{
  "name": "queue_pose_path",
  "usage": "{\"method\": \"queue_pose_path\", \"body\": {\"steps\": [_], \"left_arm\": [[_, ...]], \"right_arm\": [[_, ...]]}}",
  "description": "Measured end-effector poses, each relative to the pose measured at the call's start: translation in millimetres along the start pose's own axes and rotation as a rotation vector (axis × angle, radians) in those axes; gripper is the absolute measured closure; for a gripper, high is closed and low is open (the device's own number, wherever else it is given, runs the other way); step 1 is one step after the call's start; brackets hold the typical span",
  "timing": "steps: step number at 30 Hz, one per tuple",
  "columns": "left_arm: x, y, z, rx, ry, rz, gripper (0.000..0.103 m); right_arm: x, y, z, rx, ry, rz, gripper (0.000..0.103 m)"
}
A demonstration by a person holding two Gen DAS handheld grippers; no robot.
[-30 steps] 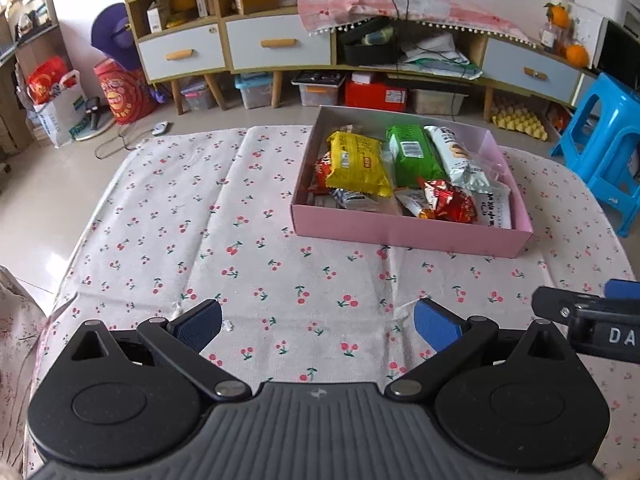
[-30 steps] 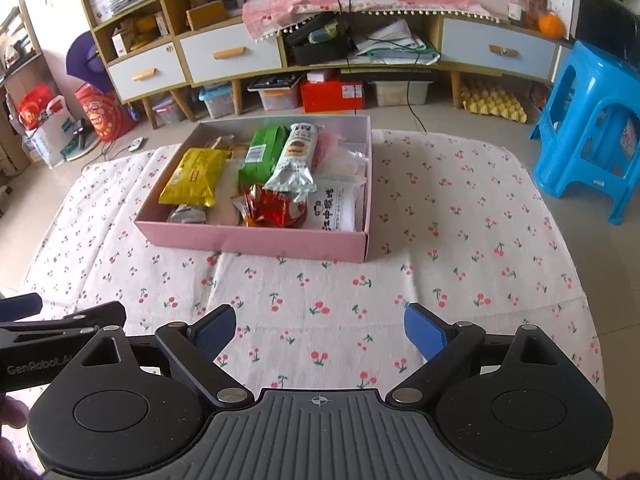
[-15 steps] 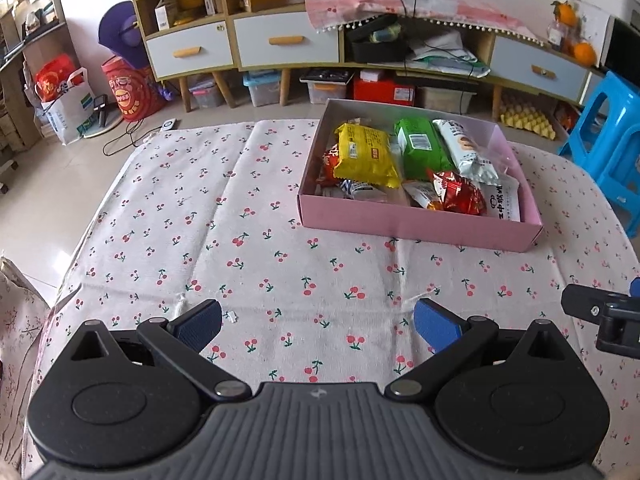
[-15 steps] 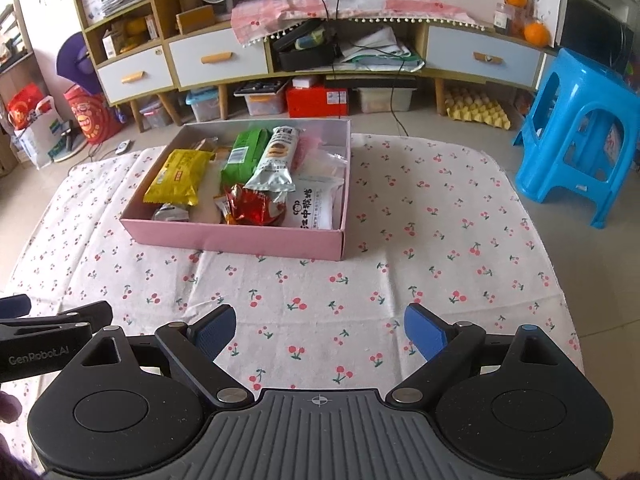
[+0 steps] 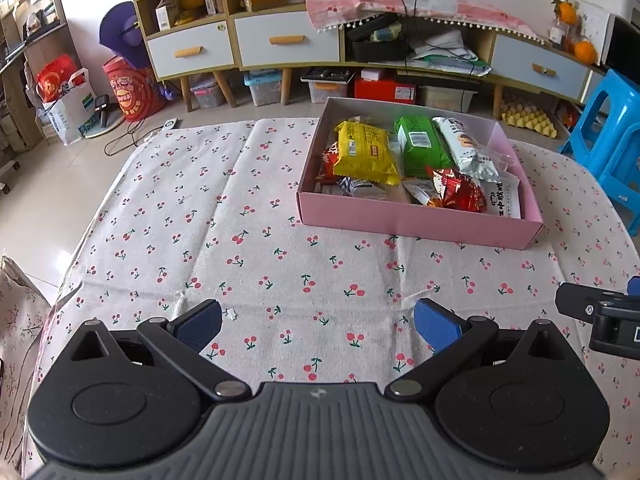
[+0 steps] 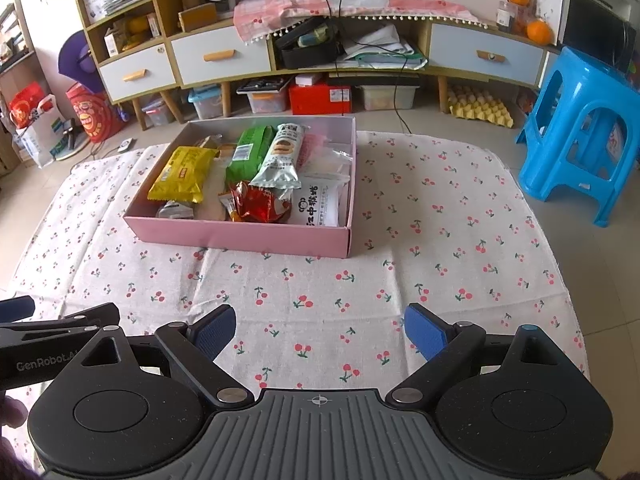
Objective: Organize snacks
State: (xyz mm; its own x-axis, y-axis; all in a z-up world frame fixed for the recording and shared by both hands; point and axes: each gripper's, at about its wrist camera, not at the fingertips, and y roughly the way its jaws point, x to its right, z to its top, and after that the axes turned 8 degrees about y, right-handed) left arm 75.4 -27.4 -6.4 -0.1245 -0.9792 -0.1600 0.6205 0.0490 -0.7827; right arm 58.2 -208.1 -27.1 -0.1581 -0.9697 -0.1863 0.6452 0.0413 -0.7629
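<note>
Left gripper (image 5: 318, 322) held low over the cherry-print tablecloth (image 5: 240, 248), blue pads spread wide with nothing between them. Right gripper (image 6: 320, 326) likewise spread apart and empty, hovering over the same cloth just to the right of the left one — each showing at the edge of the other's view.

Ahead of both, well beyond the fingertips, a pink box (image 6: 244, 236) resting on the cloth: ahead and to the right of the left gripper, ahead and slightly left of the right one. Snacks all inside it. Yellow packet (image 6: 182, 174) at the left side, propped over smaller wrappers. Green packet (image 6: 248, 154) beside it toward the middle. Silver-grey packet (image 6: 282, 156) lying lengthwise next to the green one, its near end overlapping a crinkled red packet (image 6: 260, 204) by the box's near wall. White packet with black lettering (image 6: 318, 202) in the near right corner — flat against the right wall. Small silver wrapper (image 6: 174, 210) tucked in the near left corner, under the yellow one's edge.

Beyond the table, a blue plastic stool (image 6: 580, 132) off to the right of the right gripper.
</note>
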Motion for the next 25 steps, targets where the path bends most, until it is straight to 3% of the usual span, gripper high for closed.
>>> {"method": "queue_pose_path", "body": {"steps": [25], "left_arm": [[0.4, 1.1, -0.1, -0.005, 0.020, 0.001, 0.000]], "right_arm": [[-3.3, 4.1, -2.5, -0.019, -0.004, 0.008, 0.010]]}}
